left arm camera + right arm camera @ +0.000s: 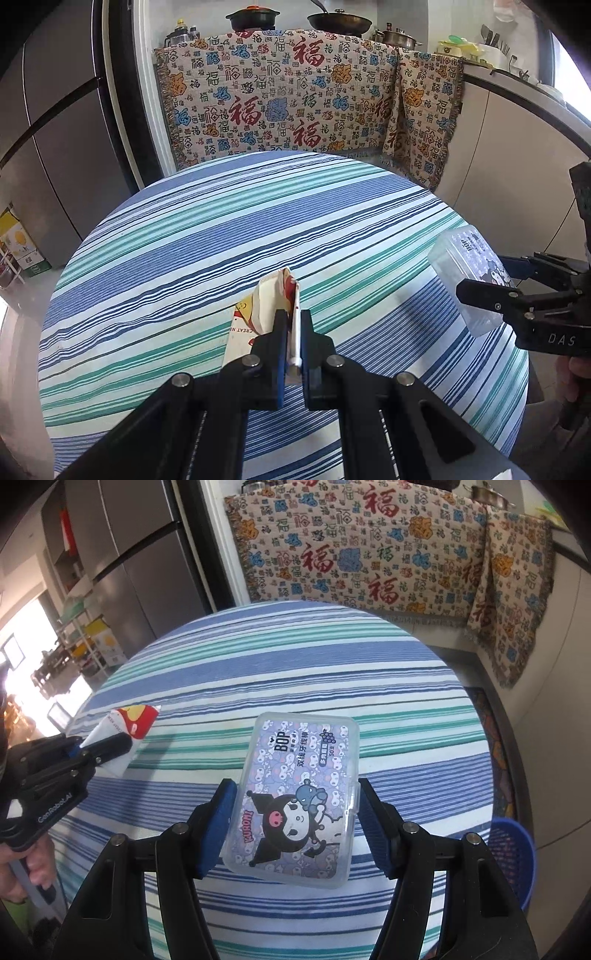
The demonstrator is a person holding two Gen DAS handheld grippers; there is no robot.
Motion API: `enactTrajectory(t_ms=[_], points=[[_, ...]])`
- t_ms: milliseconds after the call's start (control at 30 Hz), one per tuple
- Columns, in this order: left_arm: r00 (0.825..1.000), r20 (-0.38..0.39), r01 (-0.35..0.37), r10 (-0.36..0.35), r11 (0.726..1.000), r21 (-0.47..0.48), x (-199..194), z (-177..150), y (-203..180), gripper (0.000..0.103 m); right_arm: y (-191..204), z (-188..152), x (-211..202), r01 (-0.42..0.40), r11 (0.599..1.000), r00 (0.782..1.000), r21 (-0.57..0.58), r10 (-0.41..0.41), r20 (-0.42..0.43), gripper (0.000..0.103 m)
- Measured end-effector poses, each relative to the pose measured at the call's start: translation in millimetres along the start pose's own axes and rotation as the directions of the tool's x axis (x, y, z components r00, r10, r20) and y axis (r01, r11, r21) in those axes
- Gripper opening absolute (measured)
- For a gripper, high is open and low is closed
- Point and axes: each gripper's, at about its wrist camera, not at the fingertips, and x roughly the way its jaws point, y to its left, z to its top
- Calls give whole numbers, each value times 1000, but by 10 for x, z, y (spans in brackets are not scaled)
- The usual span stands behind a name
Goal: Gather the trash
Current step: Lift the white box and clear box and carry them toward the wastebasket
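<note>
The left gripper (293, 325) is seen clamped tight on a folded paper wrapper (273, 299) (white, with red and yellow print), which is held clear of the striped tablecloth (207, 229) above the near part of the round tabletop. The wrapper's long axis is laid along the fingers, and its free end is pointed away from the gripper, toward the tabletop's far edge. A clear plastic floss-pick box (295, 797) is gripped across its short sides by the right gripper (295, 805), its blue pads (221, 812) pressed against both walls. The box's long axis is run along the fingers, label up, with its far end directed at the far edge. A blue basket (511, 856) is visible beyond the tabletop's right edge, on the floor.
</note>
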Motion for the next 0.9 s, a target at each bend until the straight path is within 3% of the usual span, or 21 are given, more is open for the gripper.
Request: enactTrajectory(t_ms=[633,900], points=[[999,25,32,-33,998,46,-110,172,-403,6,-215,-50,-268,7,999,998,44,-10,55,66],[996,28,77,-80,992,95,-118,260,-759,6,-490,-140,-486,38,995,996,93,-46,81,66]])
